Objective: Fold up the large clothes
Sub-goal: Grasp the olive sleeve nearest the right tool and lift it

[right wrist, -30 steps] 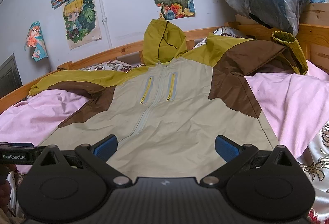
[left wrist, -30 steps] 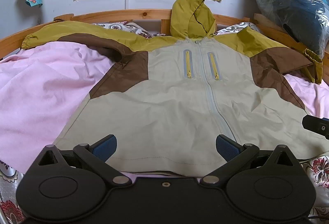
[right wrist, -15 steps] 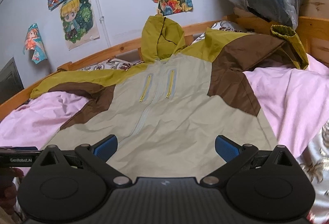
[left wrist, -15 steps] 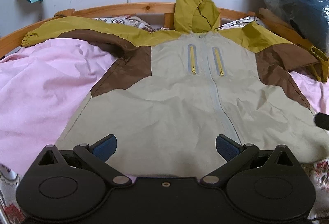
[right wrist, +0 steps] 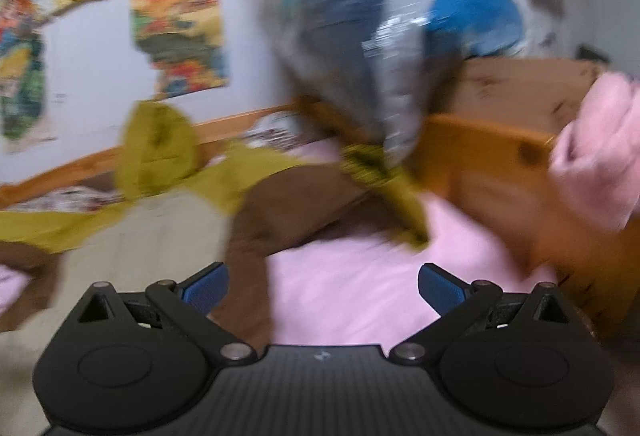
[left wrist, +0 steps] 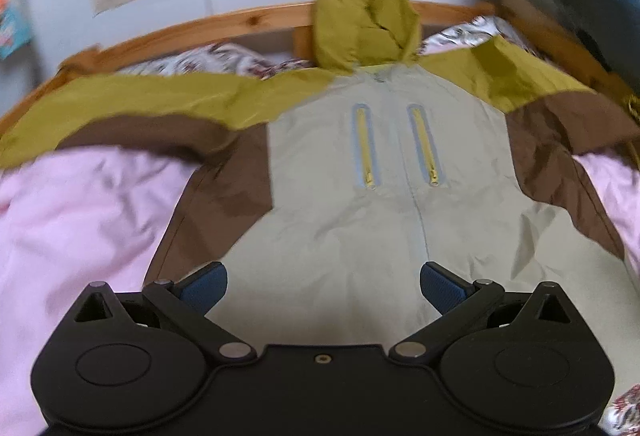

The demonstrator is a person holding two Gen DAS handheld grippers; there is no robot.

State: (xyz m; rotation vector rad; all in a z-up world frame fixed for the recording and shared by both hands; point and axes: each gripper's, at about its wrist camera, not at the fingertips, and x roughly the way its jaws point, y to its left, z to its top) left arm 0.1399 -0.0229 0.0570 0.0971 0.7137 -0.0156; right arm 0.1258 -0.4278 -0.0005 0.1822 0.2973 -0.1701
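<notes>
Jacket [left wrist: 384, 220] lies spread (front up) beyond both parted jaws.

Ahead of your left claw [left wrist: 322, 286]: jacket [left wrist: 384, 220] flat on the sheet [left wrist: 80, 220] | hood [left wrist: 362, 20] far end, against the bed rail [left wrist: 248, 16] | ahead of your right claw [right wrist: 322, 286]: sleeve [right wrist: 384, 172], plastic bag [right wrist: 380, 36] behind it.

1. The right gripper [right wrist: 322, 286] has its blue pads spread wide, nothing between them, above the pink sheet [right wrist: 352, 292].
2. The jacket [right wrist: 168, 232] lies to its left, hood [right wrist: 158, 152] against the wooden bed frame [right wrist: 480, 152].
3. One ribbed cuff [right wrist: 372, 164] rests under the plastic-wrapped bundle [right wrist: 360, 36].
4. The view is blurred.
</notes>
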